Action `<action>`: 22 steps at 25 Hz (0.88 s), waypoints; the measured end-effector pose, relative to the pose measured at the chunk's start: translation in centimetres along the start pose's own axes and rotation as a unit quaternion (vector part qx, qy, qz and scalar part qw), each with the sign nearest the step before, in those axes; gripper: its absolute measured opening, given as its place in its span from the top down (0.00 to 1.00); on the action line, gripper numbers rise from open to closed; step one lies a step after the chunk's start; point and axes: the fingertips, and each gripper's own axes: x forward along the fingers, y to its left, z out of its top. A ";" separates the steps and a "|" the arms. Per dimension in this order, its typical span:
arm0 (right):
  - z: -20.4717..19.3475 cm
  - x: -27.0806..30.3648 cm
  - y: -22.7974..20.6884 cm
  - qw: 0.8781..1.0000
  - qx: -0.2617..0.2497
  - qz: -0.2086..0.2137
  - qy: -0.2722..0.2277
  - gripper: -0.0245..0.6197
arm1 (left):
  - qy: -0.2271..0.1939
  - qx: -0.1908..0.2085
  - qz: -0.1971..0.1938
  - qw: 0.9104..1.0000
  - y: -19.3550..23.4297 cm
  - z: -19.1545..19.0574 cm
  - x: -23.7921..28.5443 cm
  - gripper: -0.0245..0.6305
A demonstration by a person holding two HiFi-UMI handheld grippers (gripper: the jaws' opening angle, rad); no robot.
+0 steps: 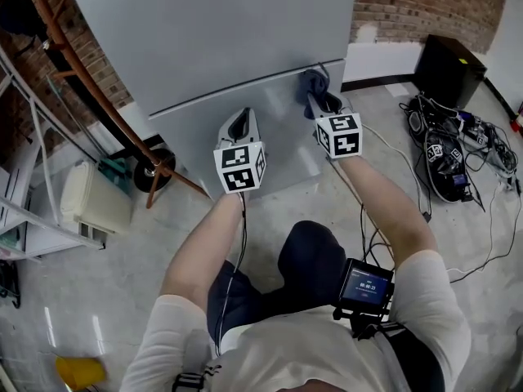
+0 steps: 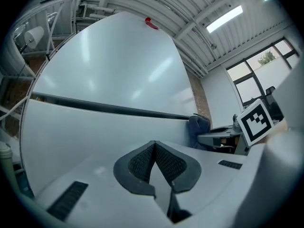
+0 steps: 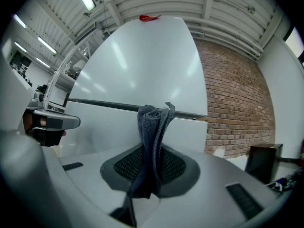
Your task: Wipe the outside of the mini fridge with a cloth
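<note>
Cloth: a blue-grey cloth [image 3: 153, 127] stands bunched upright out of the right tool [image 3: 151, 167], whose jaws are clamped on its lower part. The free wad pokes forward, likely so that it meets the surface before the plastic does.
Right tool: held out at the right end of the dark seam [image 1: 237, 96] between the two doors, with the cloth at the fridge front. I cannot tell whether the cloth presses on it or sits just off it.
Left tool: the left tool [image 2: 155, 146] has its jaws closed together with nothing between them. It hangs near the lower door [image 1: 278, 149], pointing at it and apart from the cloth, and looks to be kept out of the wiping path.
Mini fridge: the pale grey mini fridge [image 1: 212, 39] stands on the floor [image 1: 98, 300] right in front of the person, its flat front facing both tools.
Stage: wiping seems to be at the seam's right end. Most of the front would need further passes.
Risk: the cloth is held only by its lower folds, so a hard drag may tug it loose.
</note>
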 end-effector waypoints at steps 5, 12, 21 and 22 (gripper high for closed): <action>-1.1 -0.3 -4.5 0.999 0.009 -0.037 0.012 0.84 | 0.004 -0.001 -0.002 1.000 -0.8 -0.4 0.7 0.96; -1.4 -0.3 -5.4 0.998 0.024 -0.053 0.014 0.84 | 0.005 0.001 -0.002 1.000 -0.8 -0.4 0.8 0.96; 0.6 -0.8 8.1 0.998 0.011 0.062 -0.011 0.84 | 0.008 -0.003 0.039 0.999 4.3 -0.8 -2.8 0.96; 0.7 -0.5 10.2 0.997 0.009 0.079 -0.010 0.84 | 0.009 -0.003 0.048 0.999 5.4 -0.9 -3.5 0.96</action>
